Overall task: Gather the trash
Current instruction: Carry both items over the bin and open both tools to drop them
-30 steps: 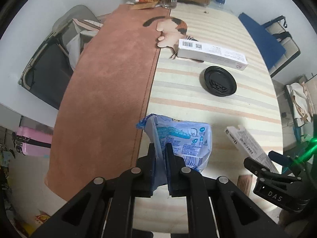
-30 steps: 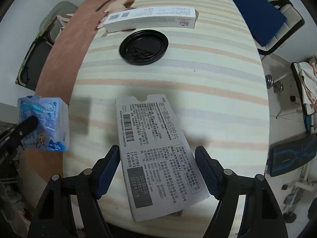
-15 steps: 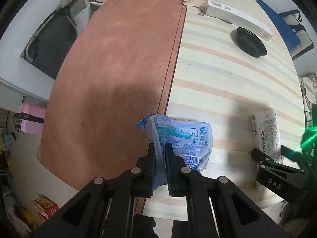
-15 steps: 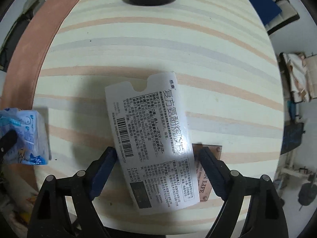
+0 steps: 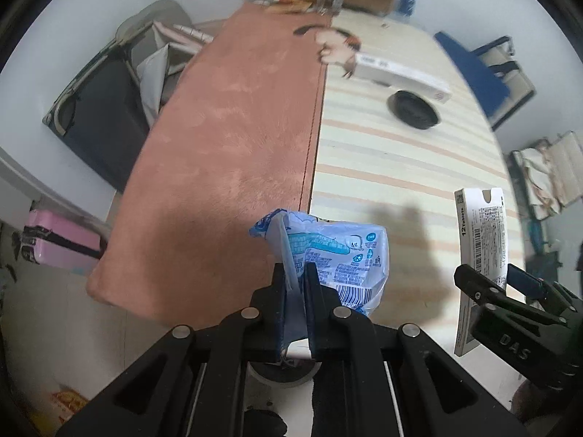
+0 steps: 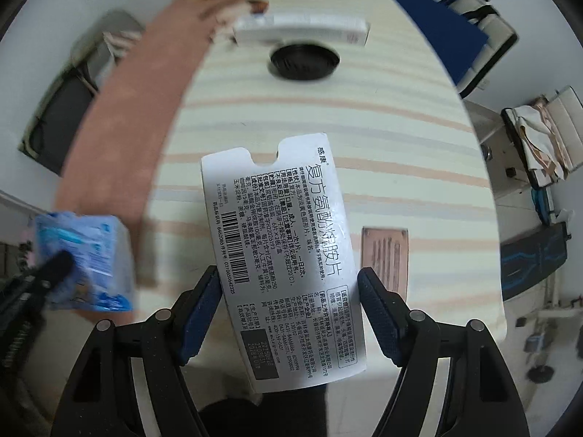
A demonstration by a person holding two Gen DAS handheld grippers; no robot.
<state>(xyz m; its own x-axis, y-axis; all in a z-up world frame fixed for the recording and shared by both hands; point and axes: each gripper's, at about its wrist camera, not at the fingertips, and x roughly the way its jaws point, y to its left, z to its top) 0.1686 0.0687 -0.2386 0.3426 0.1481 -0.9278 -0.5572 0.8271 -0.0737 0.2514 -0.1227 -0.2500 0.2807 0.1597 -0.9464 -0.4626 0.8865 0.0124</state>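
I have two pieces of trash in hand. The blue and white plastic wrapper (image 5: 339,255) is crumpled and puffed, printed with small text, a barcode and light blue panels; my left gripper (image 5: 295,284) is clamped tight on one folded edge of it, so the rest of the bag stands up past the tips, lifted above the seam where the pink-brown cloth (image 5: 226,138) meets the striped tablecloth (image 5: 393,160). In the right wrist view the same wrapper shows blurred at the left edge, over the table's near corner.

The other piece is a flat white medicine box (image 6: 288,266), long and narrow, with a thumb notch cut in its far end, dense black Chinese print, a barcode along one side and a dark date panel near my end. It sits between the blue pads of my right gripper (image 6: 289,302), whose jaws stand wide, each pad against a long edge of the box, which is raised off the table and tilted. From the left wrist view it reads "12 Tablets" on its side.

Farther back on the striped cloth lie a round black lid (image 6: 304,60) and, just behind it, a long white carton (image 6: 300,29). A brown rectangular tag (image 6: 384,258) lies on the cloth right of the box.
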